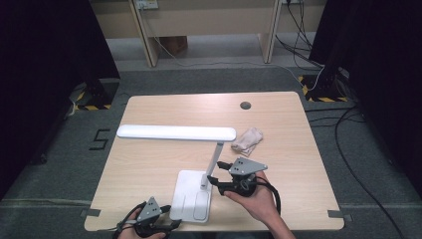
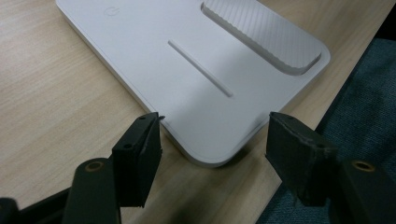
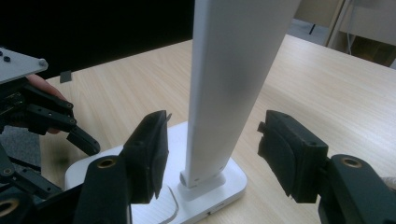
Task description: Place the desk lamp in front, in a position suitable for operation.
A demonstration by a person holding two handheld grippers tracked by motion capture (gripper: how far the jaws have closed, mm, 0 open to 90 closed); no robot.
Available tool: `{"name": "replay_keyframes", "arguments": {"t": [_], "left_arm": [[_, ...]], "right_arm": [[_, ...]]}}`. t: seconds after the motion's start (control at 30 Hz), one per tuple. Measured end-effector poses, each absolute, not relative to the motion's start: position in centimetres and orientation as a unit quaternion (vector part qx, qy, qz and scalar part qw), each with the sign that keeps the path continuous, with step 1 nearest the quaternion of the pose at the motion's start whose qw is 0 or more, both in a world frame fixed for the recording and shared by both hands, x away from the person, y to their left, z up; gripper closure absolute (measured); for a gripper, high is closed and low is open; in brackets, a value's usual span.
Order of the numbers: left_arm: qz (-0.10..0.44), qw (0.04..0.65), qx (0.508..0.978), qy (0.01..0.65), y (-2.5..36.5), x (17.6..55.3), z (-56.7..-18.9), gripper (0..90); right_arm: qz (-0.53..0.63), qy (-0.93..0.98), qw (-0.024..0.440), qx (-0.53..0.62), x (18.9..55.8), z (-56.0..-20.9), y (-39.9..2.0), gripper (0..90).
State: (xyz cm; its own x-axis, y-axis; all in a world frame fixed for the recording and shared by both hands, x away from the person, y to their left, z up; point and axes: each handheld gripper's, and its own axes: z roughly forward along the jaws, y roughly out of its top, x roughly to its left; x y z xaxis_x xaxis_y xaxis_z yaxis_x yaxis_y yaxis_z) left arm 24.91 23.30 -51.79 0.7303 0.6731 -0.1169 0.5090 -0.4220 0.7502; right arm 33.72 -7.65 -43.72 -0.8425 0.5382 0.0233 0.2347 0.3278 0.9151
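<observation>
The lamp (image 1: 191, 164) stands near the front edge of the table (image 1: 149, 164), a little right of the middle, with its white base (image 1: 191, 195) almost touching that edge. Its head (image 1: 176, 132) reaches toward the left side. A cloth (image 1: 247, 140) lies just behind and to the right.

The right gripper (image 1: 214, 175) has its 2 jaws wide open on both sides of the stem (image 3: 229, 88), low near the hinge, and grips nothing yet. The left gripper (image 1: 174, 224) is also wide open, with its jaws around the front left corner of the base (image 2: 205, 154), not closed on it.

I judge that the step is to take hold of the lamp. It is better to close the left gripper on the base corner first, so the base cannot slide. Then close the right one squarely on the flat faces of the stem, slowly, because the smooth plastic may slip.
</observation>
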Motion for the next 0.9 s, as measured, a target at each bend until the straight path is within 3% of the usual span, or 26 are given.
{"name": "replay_keyframes", "arguments": {"t": [0.9], "left_arm": [[0.114, 0.394, 0.843, 0.35, 22.8, 25.2, -51.8, 32.3]], "right_arm": [[0.521, 0.804, 0.171, 0.231, 34.7, -42.9, -6.2, 48.6]]}}
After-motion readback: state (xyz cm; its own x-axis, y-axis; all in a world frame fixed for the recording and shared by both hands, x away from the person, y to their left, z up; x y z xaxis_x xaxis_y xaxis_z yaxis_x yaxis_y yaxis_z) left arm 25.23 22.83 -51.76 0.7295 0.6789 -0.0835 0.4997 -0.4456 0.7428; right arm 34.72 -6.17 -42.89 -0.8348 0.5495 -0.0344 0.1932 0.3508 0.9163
